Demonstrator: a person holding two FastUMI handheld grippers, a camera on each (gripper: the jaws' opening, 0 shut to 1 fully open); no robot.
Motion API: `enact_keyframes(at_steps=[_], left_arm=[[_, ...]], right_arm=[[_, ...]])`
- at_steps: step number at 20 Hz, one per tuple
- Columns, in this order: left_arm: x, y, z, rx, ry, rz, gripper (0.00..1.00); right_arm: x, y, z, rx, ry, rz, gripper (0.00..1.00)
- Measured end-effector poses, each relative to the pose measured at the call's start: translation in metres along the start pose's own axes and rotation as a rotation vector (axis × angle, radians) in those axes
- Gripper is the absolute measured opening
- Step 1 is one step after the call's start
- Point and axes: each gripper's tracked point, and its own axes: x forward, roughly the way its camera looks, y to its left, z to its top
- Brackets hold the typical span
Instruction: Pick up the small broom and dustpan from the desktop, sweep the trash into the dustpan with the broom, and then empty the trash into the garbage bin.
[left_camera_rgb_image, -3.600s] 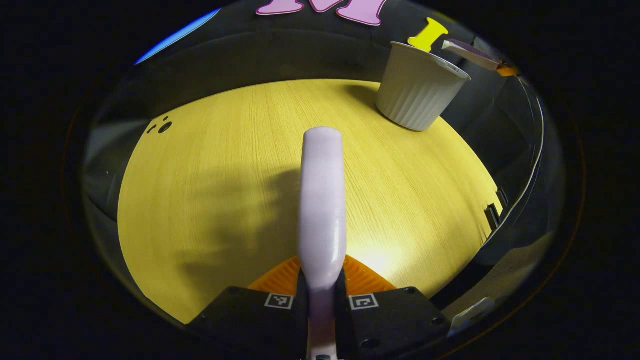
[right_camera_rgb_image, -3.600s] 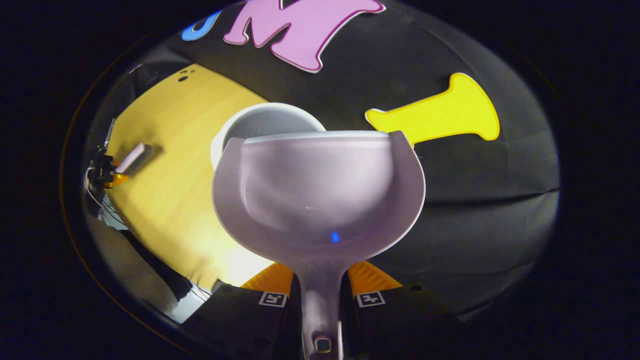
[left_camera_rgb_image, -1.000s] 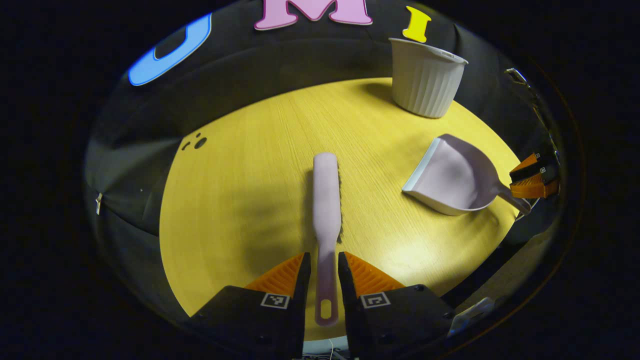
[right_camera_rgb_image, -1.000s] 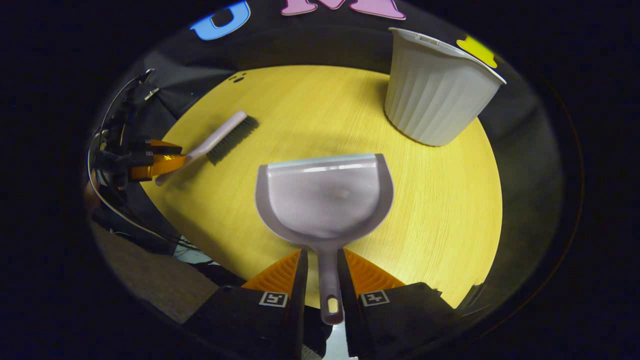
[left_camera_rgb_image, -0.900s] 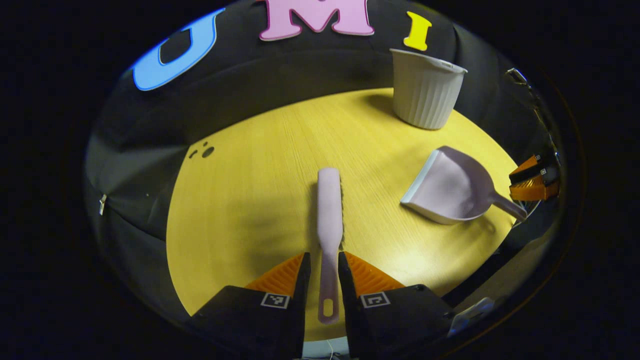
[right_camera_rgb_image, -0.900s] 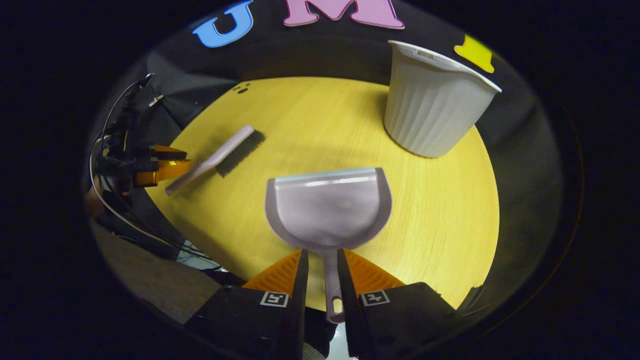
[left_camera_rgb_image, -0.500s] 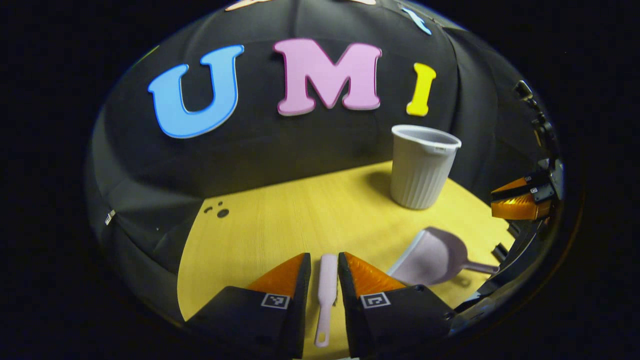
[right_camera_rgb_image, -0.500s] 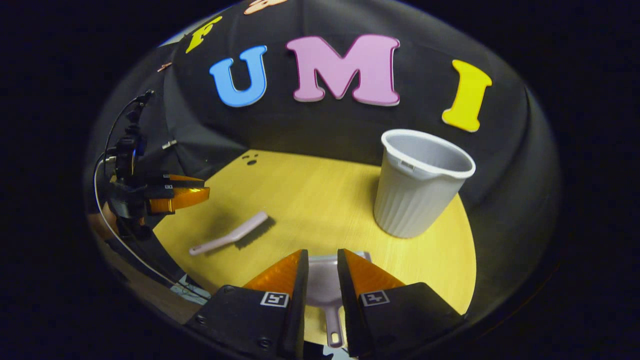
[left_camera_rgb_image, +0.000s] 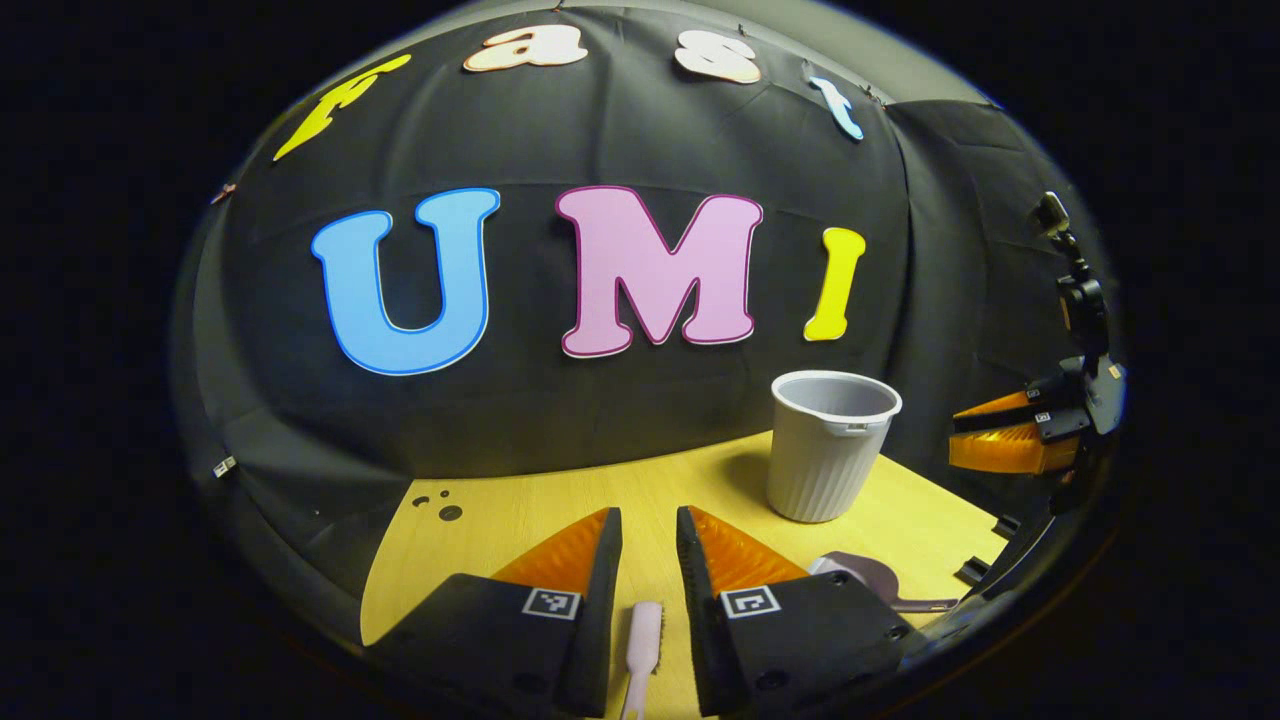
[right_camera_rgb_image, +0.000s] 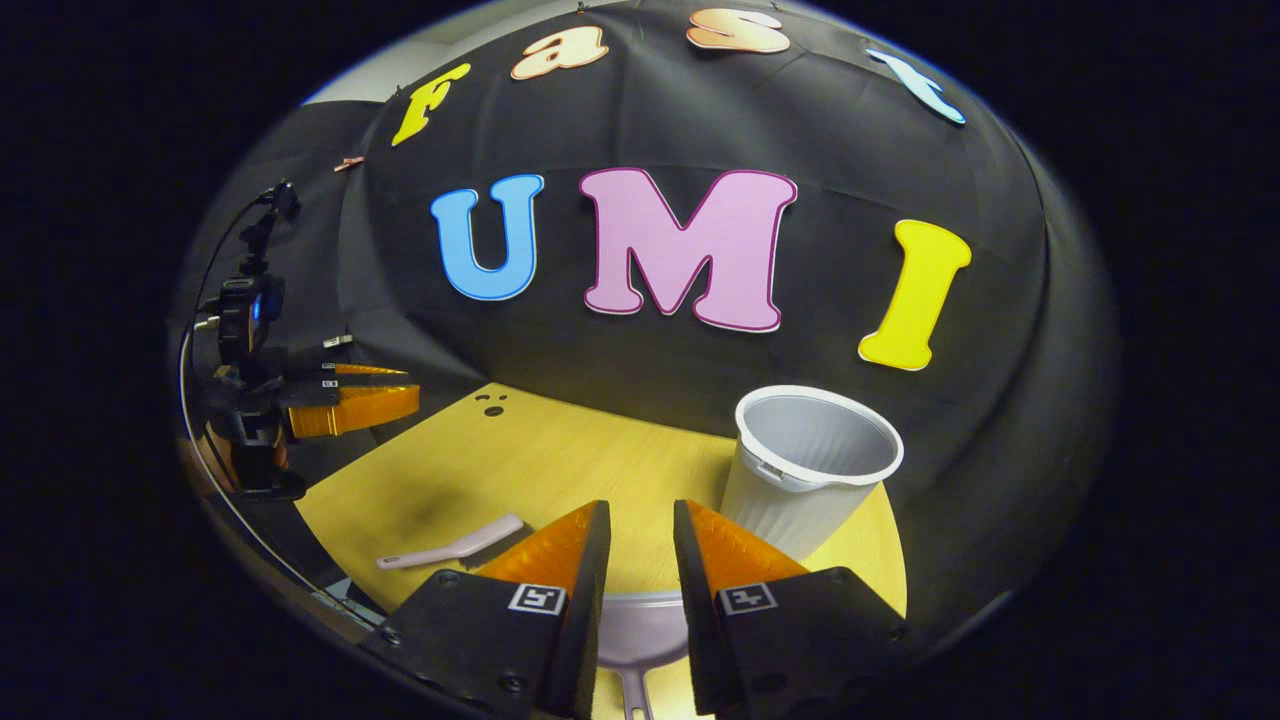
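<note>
The pale lilac broom lies flat on the yellow table, below and between the fingers of my left gripper, which hovers above it, open and holding nothing. The lilac dustpan rests on the table under my right gripper, also open and raised clear of it. The white ribbed bin stands upright at the back right. From the right gripper view the broom lies at the left, beneath the left gripper. The left gripper view catches the dustpan and the right gripper.
The bin stands close to the table's far right edge, just beyond the dustpan. Small dark holes mark the table's back left corner. Black cloth walls close in behind and on both sides.
Both grippers let go of the broom and dustpan, which now lie on the table, then rose and drew back. The views tilted up toward the back wall.
</note>
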Motion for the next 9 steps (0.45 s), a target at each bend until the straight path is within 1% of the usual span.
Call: enact_keyframes(at_steps=[1,2,3,4,5,6,8,9], left_arm=[[-0.0004,0.0003,-0.0011,0.002,0.004,-0.001,0.36],[0.0004,0.0004,-0.0016,0.002,0.008,-0.001,0.33],[0.0005,-0.0002,-0.0014,-0.004,0.014,-0.003,0.37],[0.0011,-0.0014,-0.0013,-0.011,0.019,-0.004,0.37],[0.0013,-0.0010,-0.0014,-0.015,0.024,-0.005,0.37],[0.0025,0.0000,-0.0037,-0.013,0.030,-0.001,0.30],[0.0045,0.0001,-0.0057,-0.005,0.036,0.004,0.30],[0.0044,0.0001,-0.0052,-0.002,0.037,0.005,0.30]], right_arm=[[0.0002,-0.0005,0.0004,-0.001,-0.002,0.001,0.39],[0.0005,-0.0027,-0.0011,-0.004,0.000,-0.005,0.41],[0.0002,-0.0030,-0.0021,-0.003,0.004,-0.005,0.41],[0.0004,-0.0026,-0.0024,-0.002,0.003,-0.007,0.41],[-0.0016,-0.0018,-0.0011,-0.004,0.001,-0.007,0.39],[-0.0019,-0.0011,-0.0006,-0.006,0.002,-0.003,0.39],[-0.0015,-0.0022,-0.0020,-0.009,0.006,-0.005,0.43],[-0.0014,-0.0015,-0.0021,-0.006,0.008,-0.008,0.41]])
